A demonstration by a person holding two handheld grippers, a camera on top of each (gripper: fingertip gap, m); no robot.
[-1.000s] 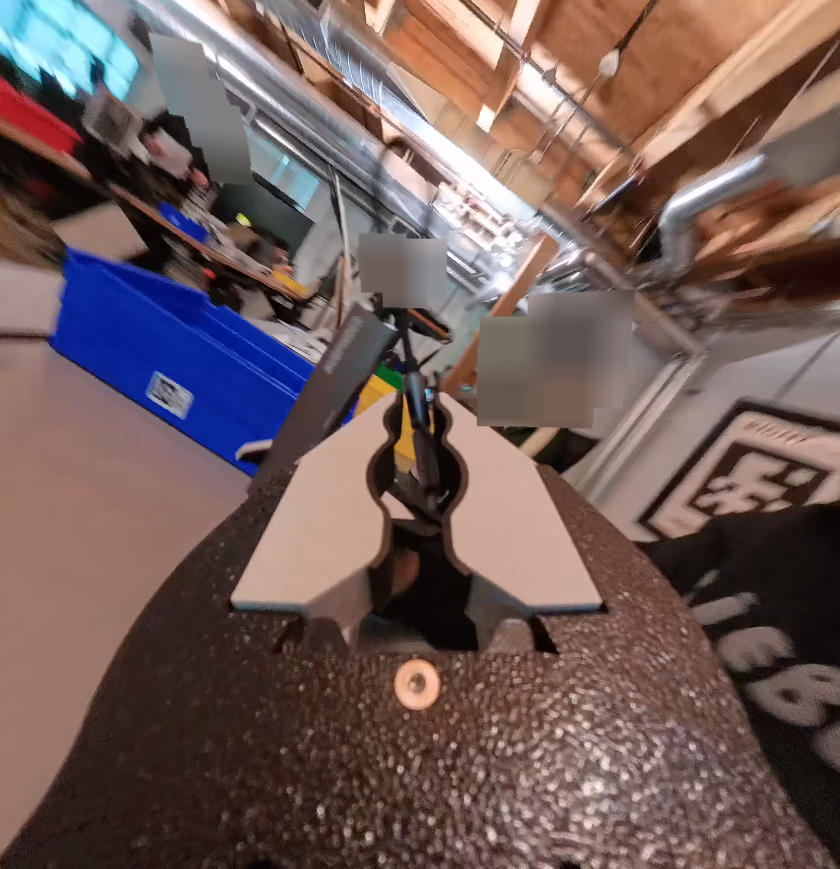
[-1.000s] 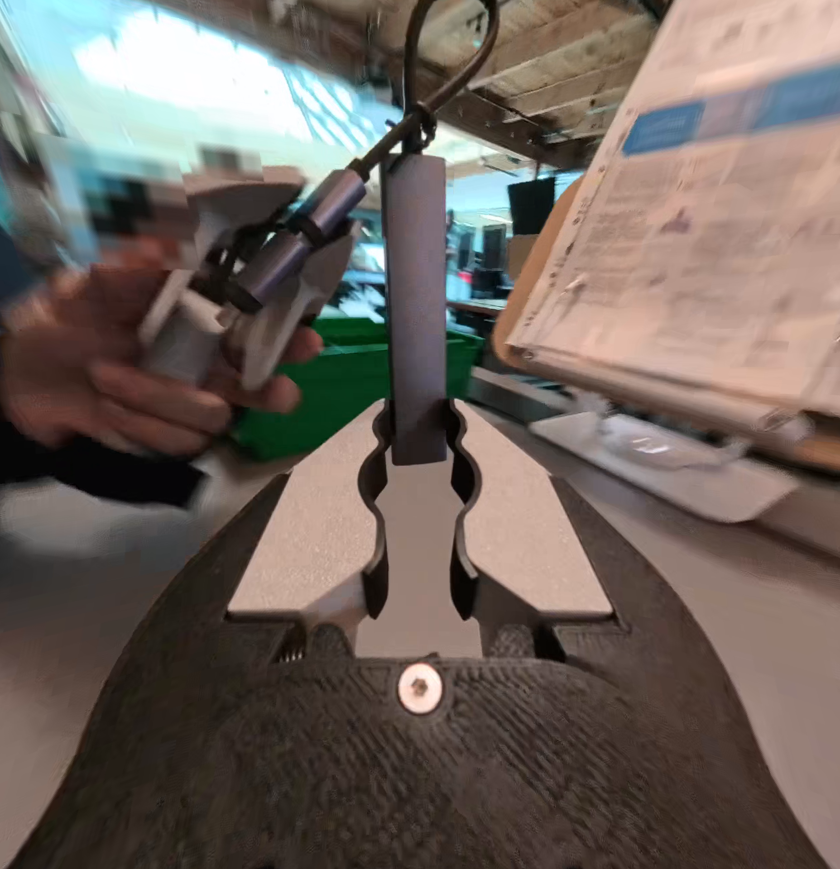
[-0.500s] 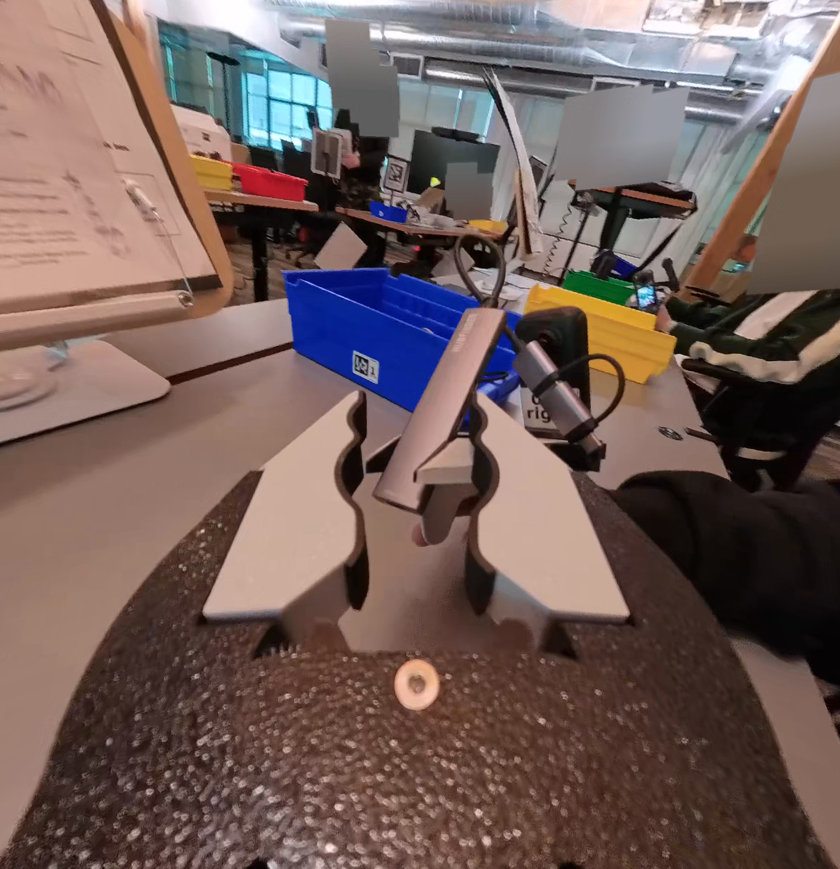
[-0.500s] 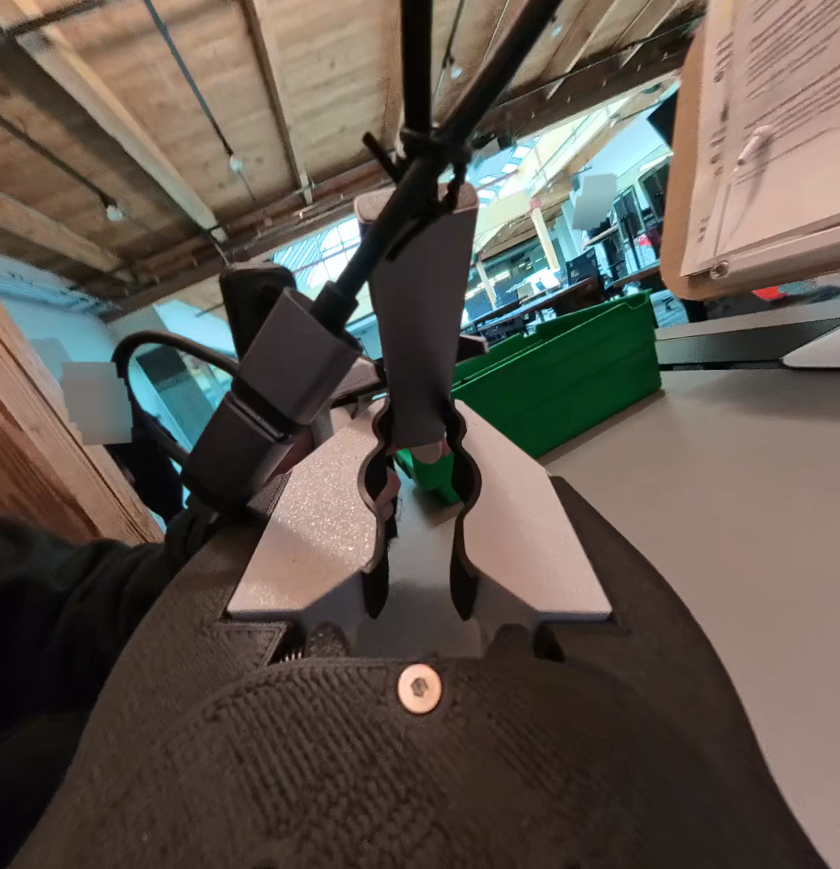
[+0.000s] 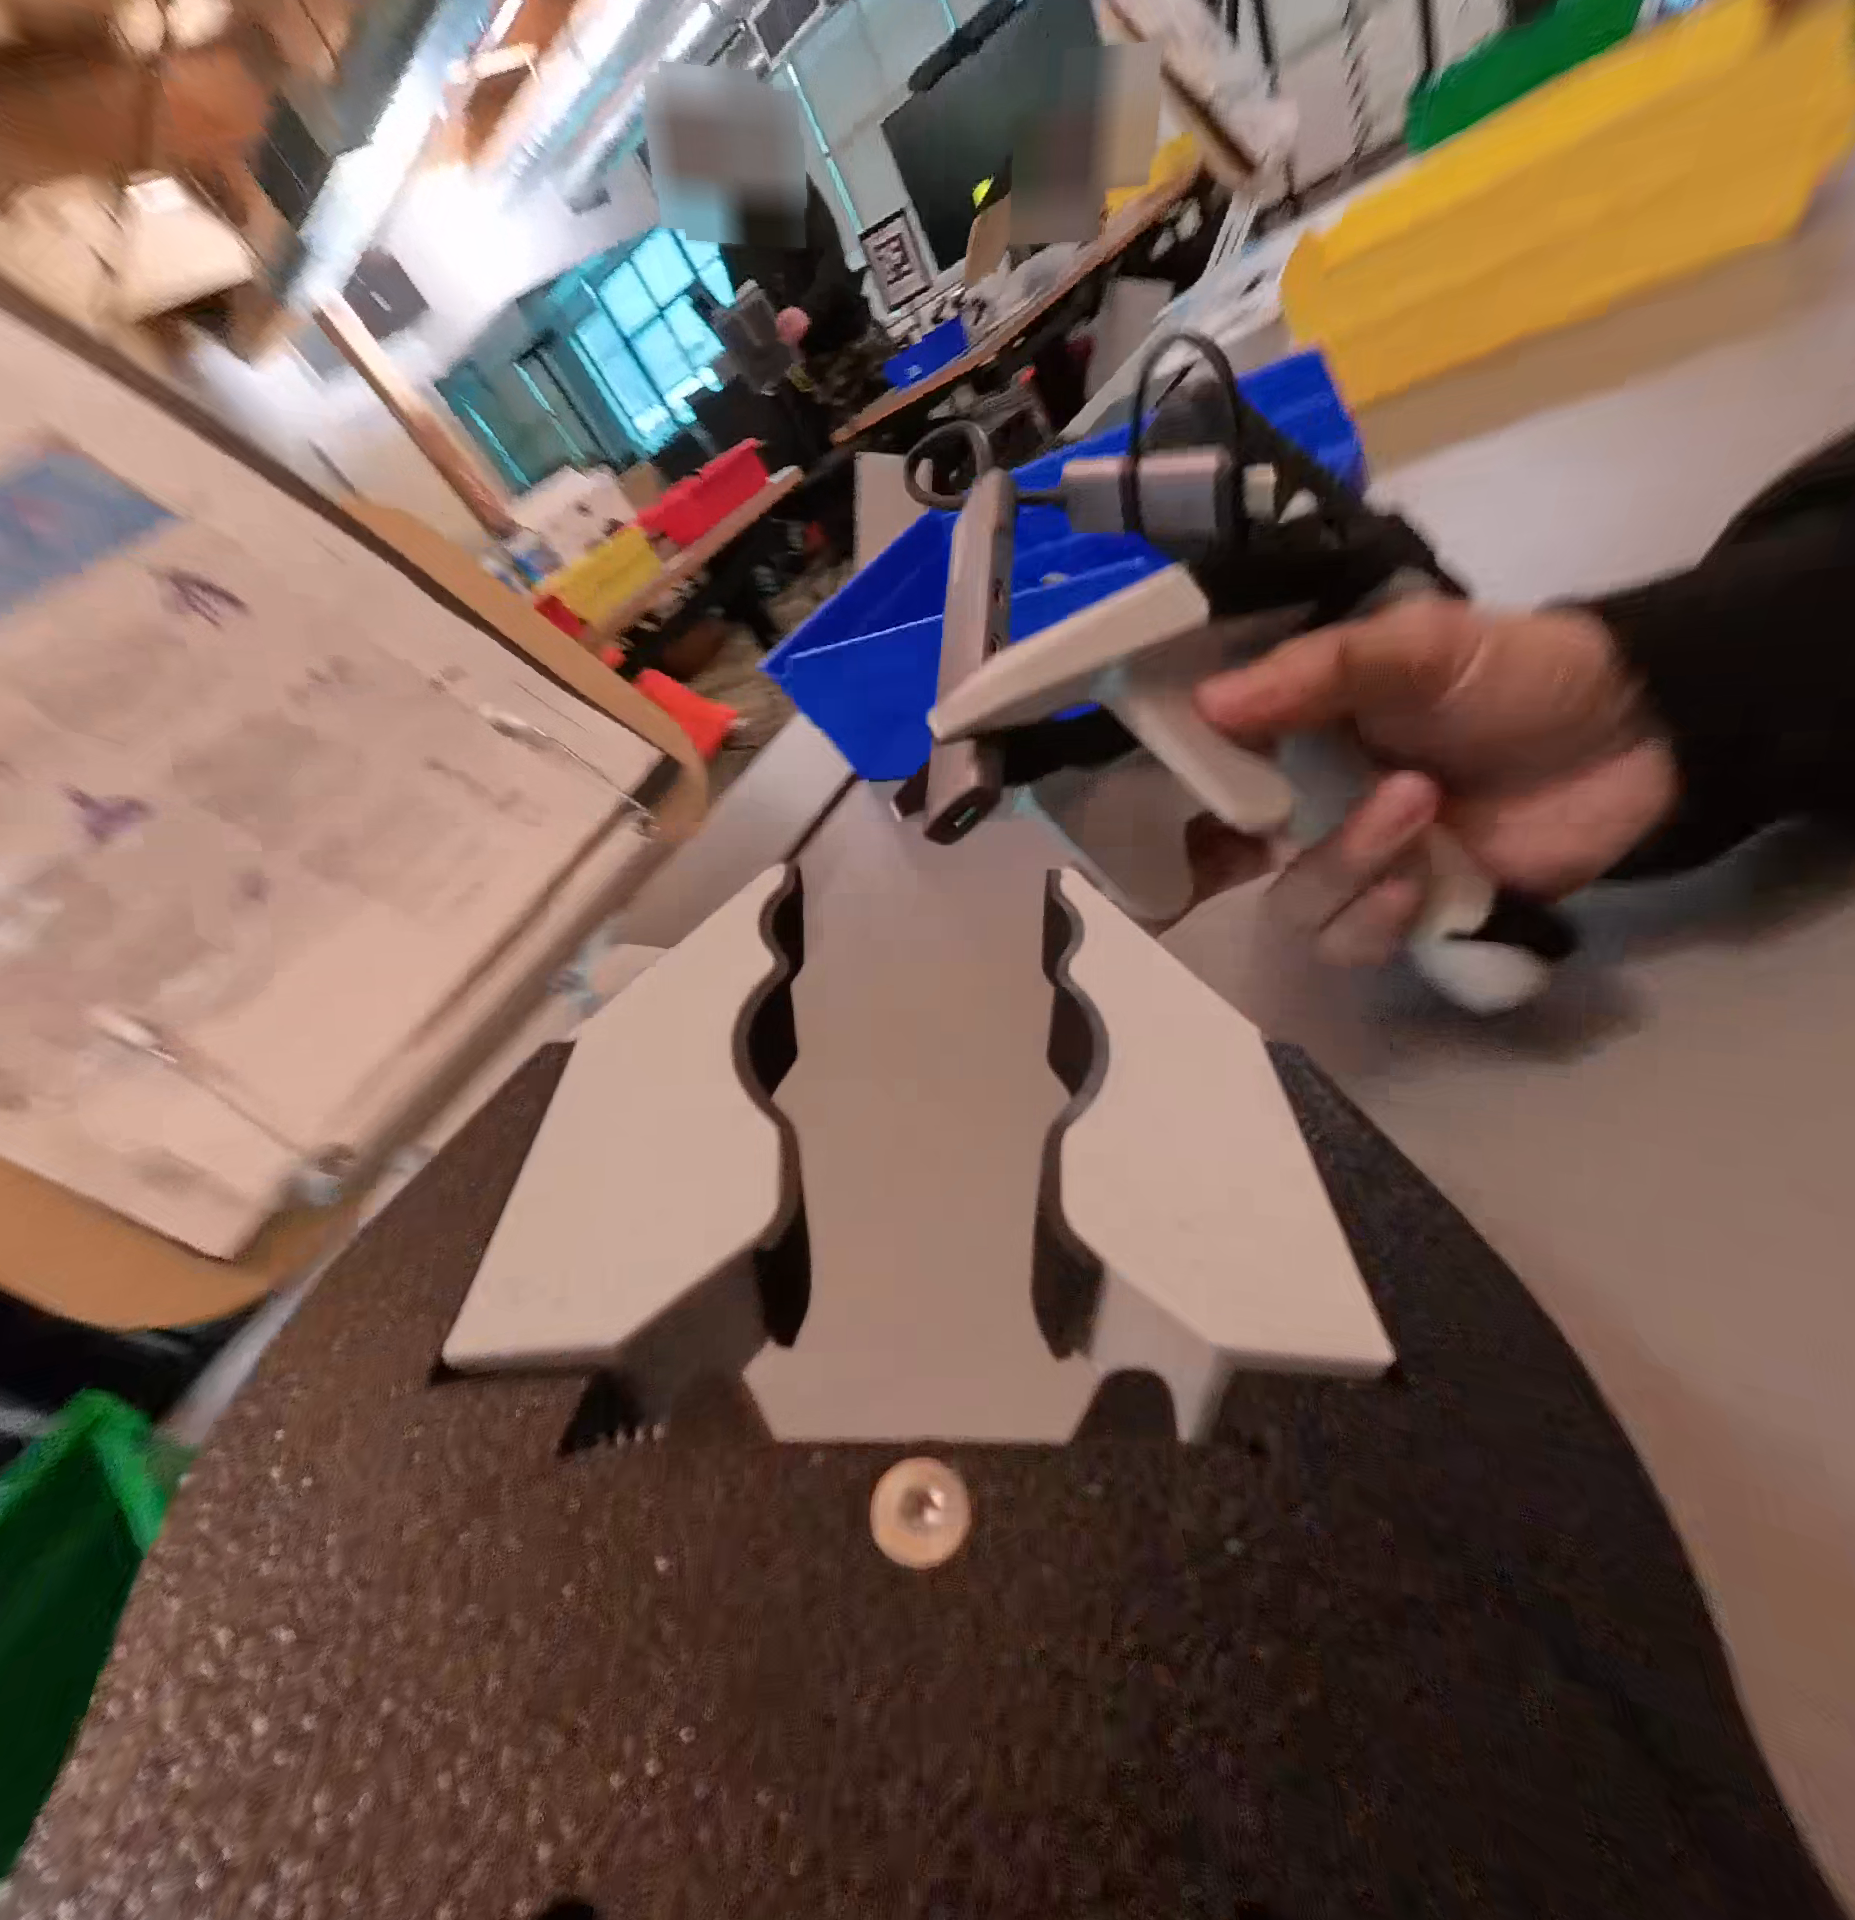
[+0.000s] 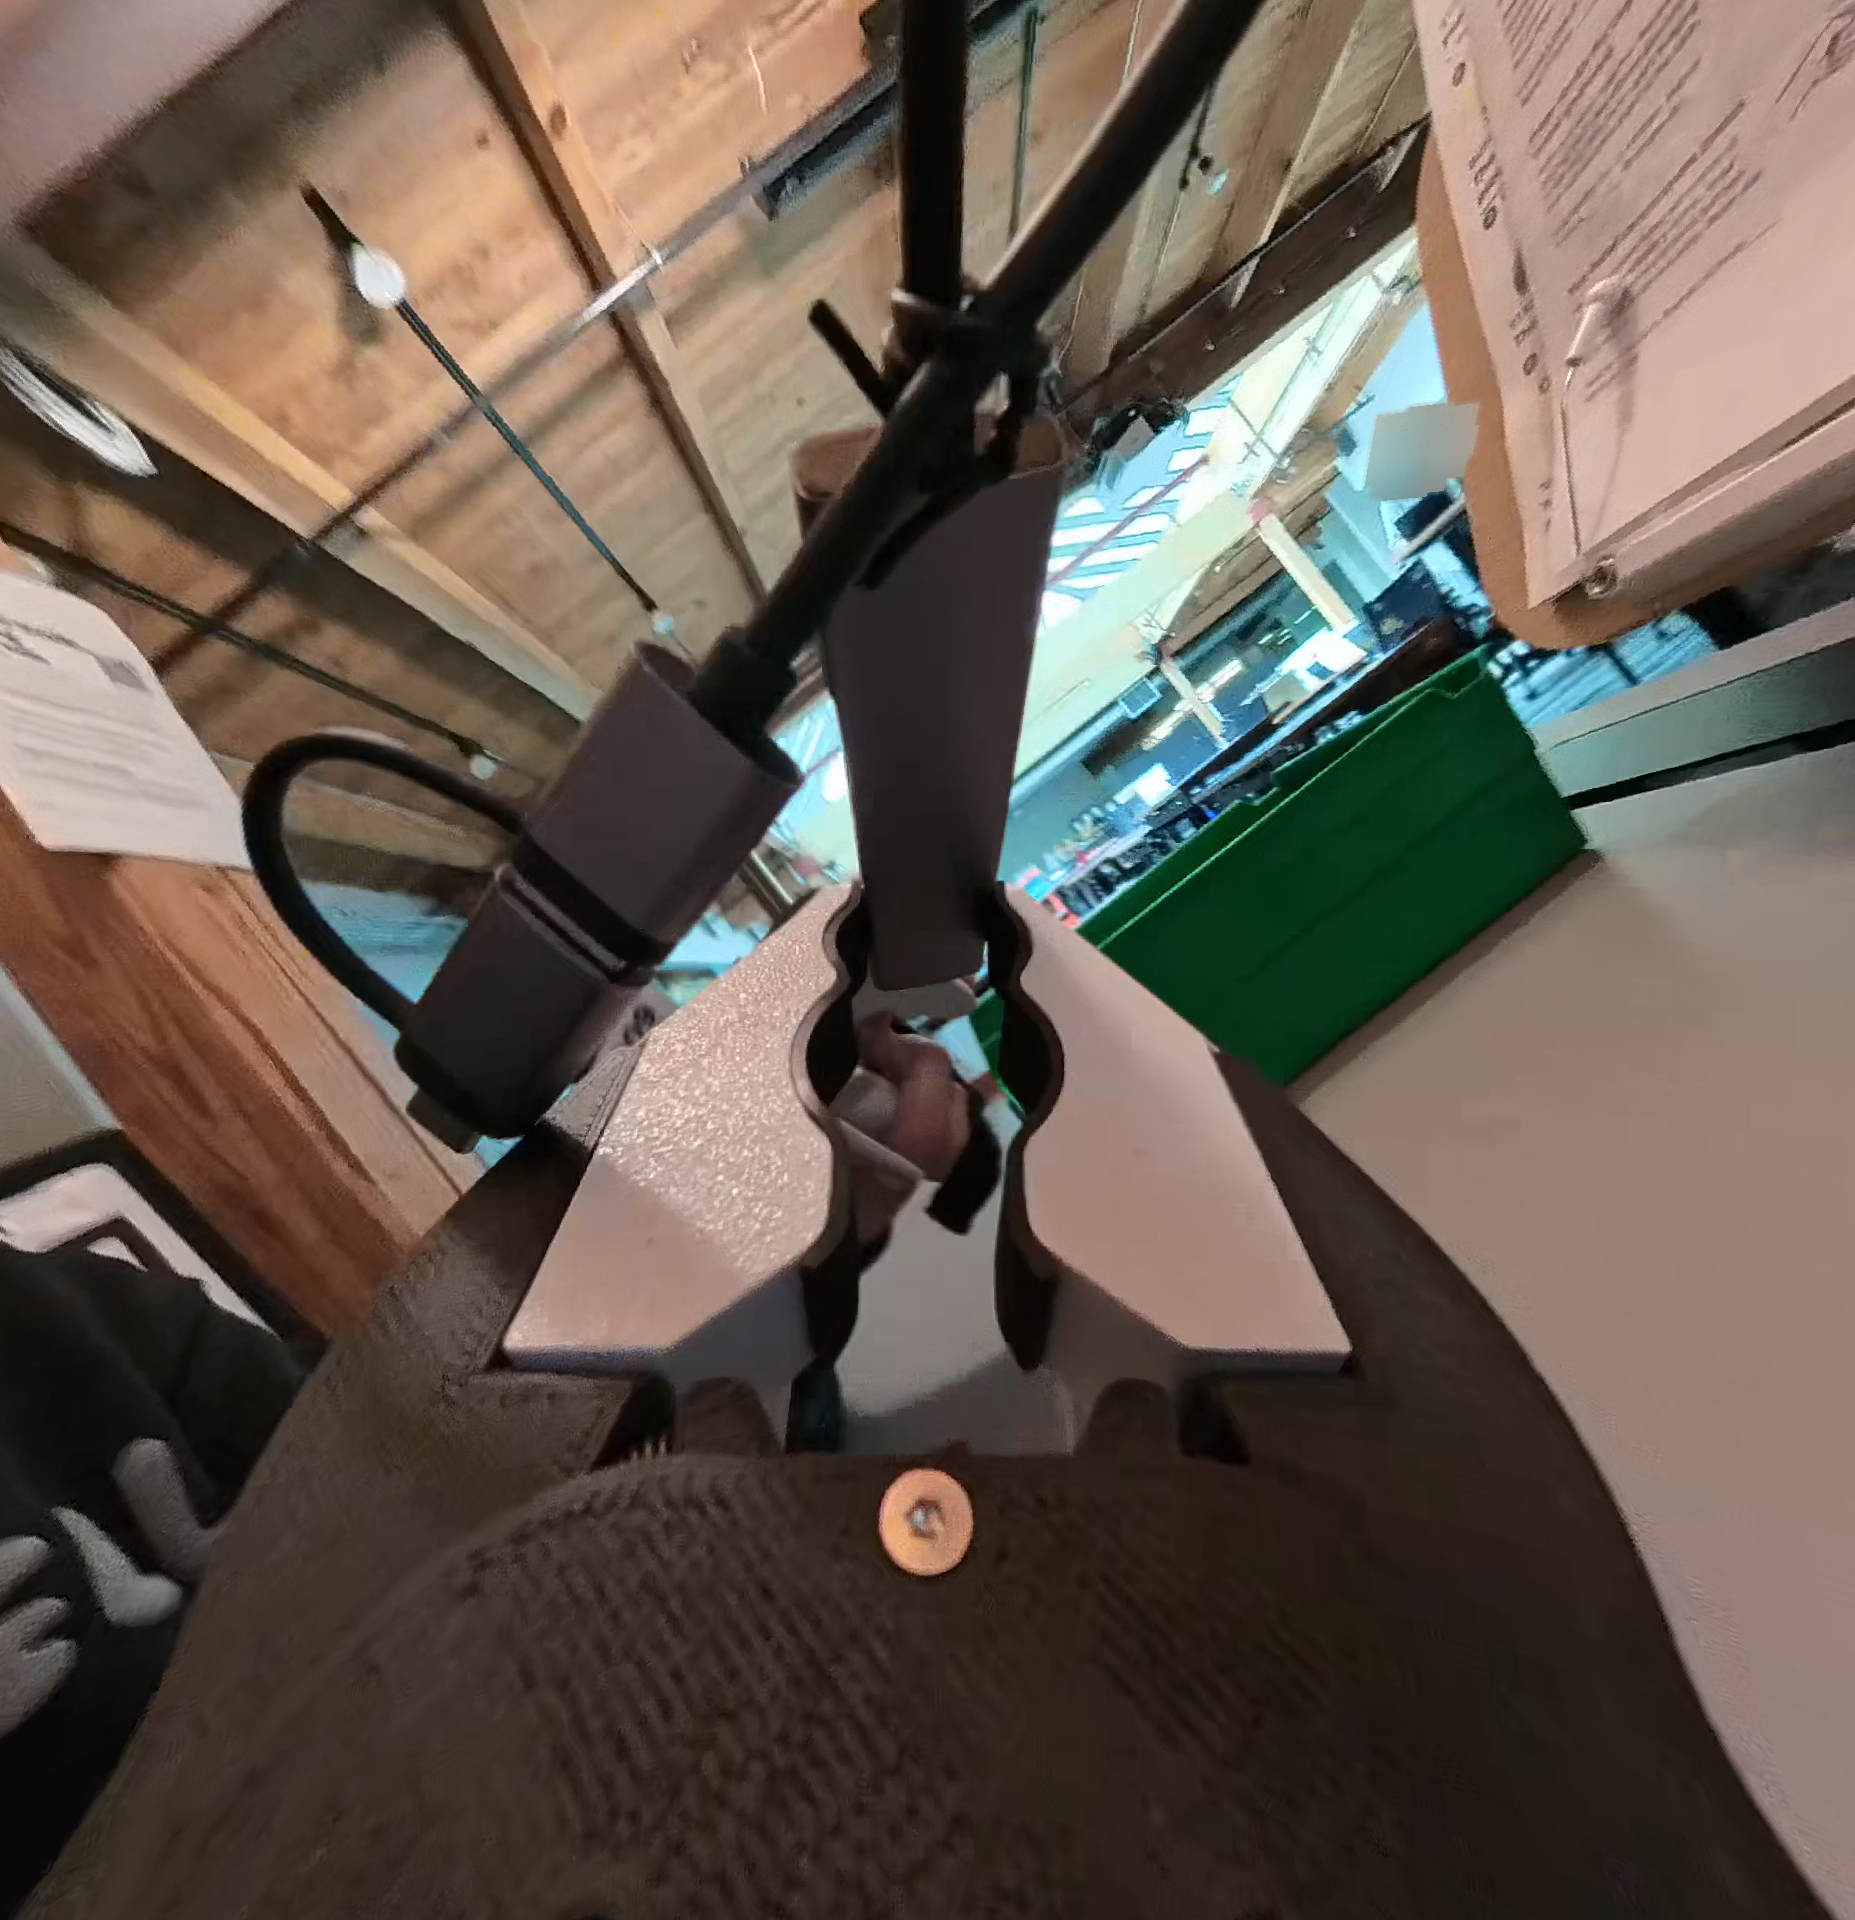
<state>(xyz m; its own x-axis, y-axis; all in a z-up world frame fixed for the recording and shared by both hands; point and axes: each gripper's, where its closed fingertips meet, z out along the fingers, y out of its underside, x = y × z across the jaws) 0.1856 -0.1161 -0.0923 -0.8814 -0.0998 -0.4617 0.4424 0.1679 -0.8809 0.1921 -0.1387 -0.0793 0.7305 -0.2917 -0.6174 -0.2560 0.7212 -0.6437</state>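
My right gripper is shut on a slim grey adapter bar that points up and away. A black cable leaves the bar's far end and loops to a grey plug joined to a second connector, which hangs at the left. In the left wrist view the bar shows upright in the right gripper, held by a hand, with the plug above it. My left gripper is open and empty, just short of the bar's lower end.
A grey table lies below. A document stand with papers is close at the left. A blue bin and a yellow bin stand behind. A green bin sits on the table; a wooden post is at the left. Left and right tips are no more than a few centimetres apart.
My left gripper, narrow around the cable a second ago, has opened and drawn back from the bar. The right gripper has kept its hold on the bar while both views swung.
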